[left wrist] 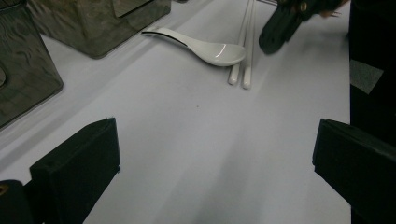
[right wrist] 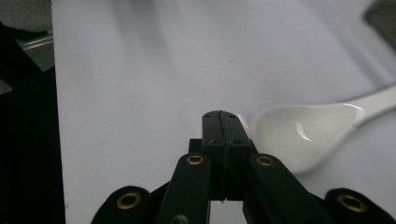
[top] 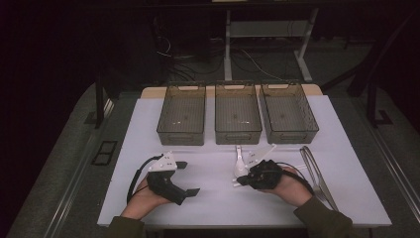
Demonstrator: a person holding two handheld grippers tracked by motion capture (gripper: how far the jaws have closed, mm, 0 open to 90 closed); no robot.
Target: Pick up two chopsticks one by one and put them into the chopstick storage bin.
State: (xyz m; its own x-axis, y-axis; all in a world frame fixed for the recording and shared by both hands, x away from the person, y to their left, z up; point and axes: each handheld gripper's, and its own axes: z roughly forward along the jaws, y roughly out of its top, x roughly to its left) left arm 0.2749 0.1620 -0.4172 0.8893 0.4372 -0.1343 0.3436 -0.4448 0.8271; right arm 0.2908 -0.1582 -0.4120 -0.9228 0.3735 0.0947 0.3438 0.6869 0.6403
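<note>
A white ceramic spoon (top: 239, 161) lies on the white table top (top: 218, 201), bowl toward me. A pair of white chopsticks (top: 261, 150) lies beside it, partly hidden under my right hand. My right gripper (top: 241, 181) rests low at the spoon's bowl, jaws shut with nothing seen between them. In the right gripper view the closed tip (right wrist: 220, 117) sits just left of the spoon (right wrist: 308, 128). My left gripper (top: 189, 177) is held to the left, open wide over bare table. Its view (left wrist: 215, 154) shows the spoon (left wrist: 210, 49), the chopsticks (left wrist: 246, 51) and the right gripper (left wrist: 285, 23) beyond.
Three dark see-through bins stand in a row at the back: left (top: 181, 136), middle (top: 237, 135), right (top: 292, 134). Metal tongs (top: 317, 173) lie at the right of the table. Two bins (left wrist: 28, 70) loom close in the left gripper view.
</note>
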